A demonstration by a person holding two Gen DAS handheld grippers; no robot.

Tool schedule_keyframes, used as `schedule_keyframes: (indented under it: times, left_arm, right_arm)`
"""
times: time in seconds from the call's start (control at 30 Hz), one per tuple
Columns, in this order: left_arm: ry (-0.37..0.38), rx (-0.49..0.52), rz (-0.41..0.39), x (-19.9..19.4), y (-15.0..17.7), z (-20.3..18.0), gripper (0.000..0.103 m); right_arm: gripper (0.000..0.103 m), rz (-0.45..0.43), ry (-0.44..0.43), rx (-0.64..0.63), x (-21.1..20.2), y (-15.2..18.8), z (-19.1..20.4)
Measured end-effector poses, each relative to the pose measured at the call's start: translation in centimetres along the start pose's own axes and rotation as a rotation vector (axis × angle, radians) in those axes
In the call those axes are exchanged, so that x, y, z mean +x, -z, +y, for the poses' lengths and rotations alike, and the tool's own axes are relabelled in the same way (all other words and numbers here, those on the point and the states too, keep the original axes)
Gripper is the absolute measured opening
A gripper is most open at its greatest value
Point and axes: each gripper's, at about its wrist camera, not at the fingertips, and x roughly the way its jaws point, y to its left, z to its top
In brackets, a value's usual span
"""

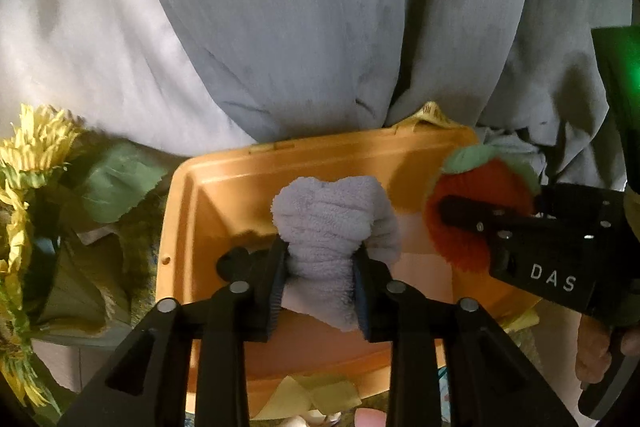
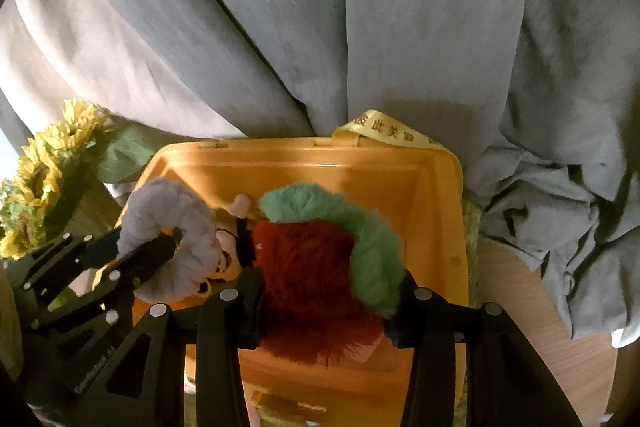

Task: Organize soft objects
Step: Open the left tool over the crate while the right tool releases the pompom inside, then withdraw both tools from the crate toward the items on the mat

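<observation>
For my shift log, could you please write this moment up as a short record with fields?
left gripper: shut on lavender towel roll, held over the bin
right gripper: shut on plush strawberry, held over the bin
container: orange plastic bin, open
in bin: small doll, partly hidden
beside bin: artificial sunflowers
backdrop: grey curtain

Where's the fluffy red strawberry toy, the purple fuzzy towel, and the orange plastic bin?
Fluffy red strawberry toy (image 2: pixel 308 267): right wrist view, on its red fur.
Purple fuzzy towel (image 1: pixel 328 215): left wrist view, on its bunched top.
Orange plastic bin (image 1: pixel 320 155): left wrist view, on its far rim.
</observation>
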Motion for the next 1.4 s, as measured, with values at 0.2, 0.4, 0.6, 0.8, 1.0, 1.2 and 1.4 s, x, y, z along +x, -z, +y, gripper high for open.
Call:
schedule_keyframes:
  times: [0.2,0.4,0.6,0.8,1.0,1.2,1.4]
  left_arm:
    - [-0.008,-0.002,0.013,0.5,0.2,0.0,0.051]
    - [-0.034,-0.008,-0.014,-0.6,0.3,0.1,0.063]
    - [-0.091,-0.025,-0.086,-3.3,0.9,0.2,0.067]
    - [-0.123,-0.035,-0.168,-6.8,1.6,0.0,0.070]
    - [-0.141,-0.045,-0.246,-10.1,2.2,-0.6,0.072]
    - [-0.137,-0.055,-0.288,-12.4,2.7,-1.2,0.074]
    - [-0.128,-0.080,-0.319,-13.9,4.1,-1.7,0.079]
  right_arm:
    - [0.055,0.017,-0.019,0.023,0.7,-0.1,-0.3]
    - [0.067,-0.020,-0.003,0.030,0.0,0.0,-0.1]
    - [0.072,-0.080,0.033,0.032,-2.3,0.7,-0.1]
    - [0.073,-0.147,0.057,0.034,-5.0,1.5,0.1]
    - [0.073,-0.247,0.090,0.058,-8.7,2.2,0.3]
    - [0.074,-0.293,0.130,0.094,-11.5,2.9,-0.1]
    - [0.077,-0.342,0.143,0.101,-13.6,4.7,-0.3]
